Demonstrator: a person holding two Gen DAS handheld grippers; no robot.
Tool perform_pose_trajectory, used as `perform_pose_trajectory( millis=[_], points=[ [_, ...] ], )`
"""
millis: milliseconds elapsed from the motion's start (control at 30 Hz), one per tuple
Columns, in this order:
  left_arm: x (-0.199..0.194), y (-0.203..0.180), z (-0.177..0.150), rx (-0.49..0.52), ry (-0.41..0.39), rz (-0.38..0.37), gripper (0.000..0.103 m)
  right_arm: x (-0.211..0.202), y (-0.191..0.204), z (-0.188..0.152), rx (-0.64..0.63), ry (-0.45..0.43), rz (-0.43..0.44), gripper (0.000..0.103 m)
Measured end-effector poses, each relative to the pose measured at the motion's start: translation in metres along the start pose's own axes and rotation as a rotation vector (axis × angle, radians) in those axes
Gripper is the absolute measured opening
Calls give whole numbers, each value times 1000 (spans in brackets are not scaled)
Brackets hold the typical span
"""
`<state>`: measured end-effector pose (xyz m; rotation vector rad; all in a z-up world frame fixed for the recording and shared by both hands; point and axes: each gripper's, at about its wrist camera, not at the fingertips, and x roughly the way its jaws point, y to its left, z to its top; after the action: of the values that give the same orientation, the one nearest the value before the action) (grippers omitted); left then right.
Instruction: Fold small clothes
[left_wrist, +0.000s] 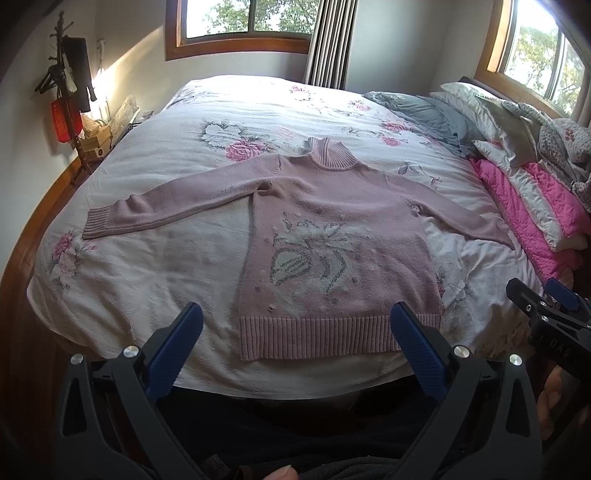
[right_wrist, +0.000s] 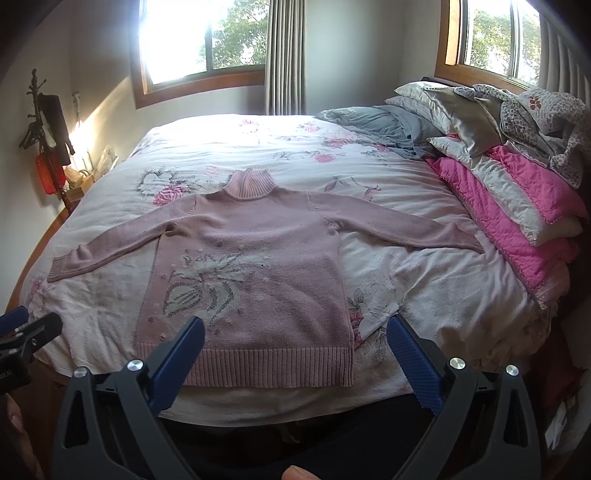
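— Sunlit bedroom, two windows, and a bed (left_wrist: 155, 266) under a white floral quilt. From the left wrist view, where's the garment?

— The pink sweater (left_wrist: 332, 236) lies flat, face up, in the middle of the bed, collar toward the far side, both sleeves spread wide, ribbed hem at the near edge. The left tool (left_wrist: 295, 325) hangs just short of that hem, spread wide, gripping nothing.

— And the right wrist view?

— Same sweater, seen slightly from the right. The right tool (right_wrist: 295, 336) is also released and empty, above the hem's right half. No fold has begun, I'd say.

— What could go wrong?

— The quilt beneath is soft and rumpled (that worries me), so a deep pinch might catch bedding along with the knit. The right sleeve also reaches nearly to the pink blanket (right_wrist: 517, 221) pile and could drag against it when lifted.
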<state>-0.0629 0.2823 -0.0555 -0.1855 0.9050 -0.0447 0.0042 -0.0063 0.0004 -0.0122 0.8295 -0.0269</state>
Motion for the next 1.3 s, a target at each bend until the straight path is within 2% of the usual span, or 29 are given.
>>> perform_pose_trajectory(
  millis=[1300],
  points=[
    [4,1,5,-5,6,-3,100,7,4,2,-6,10,1,99]
  ],
)
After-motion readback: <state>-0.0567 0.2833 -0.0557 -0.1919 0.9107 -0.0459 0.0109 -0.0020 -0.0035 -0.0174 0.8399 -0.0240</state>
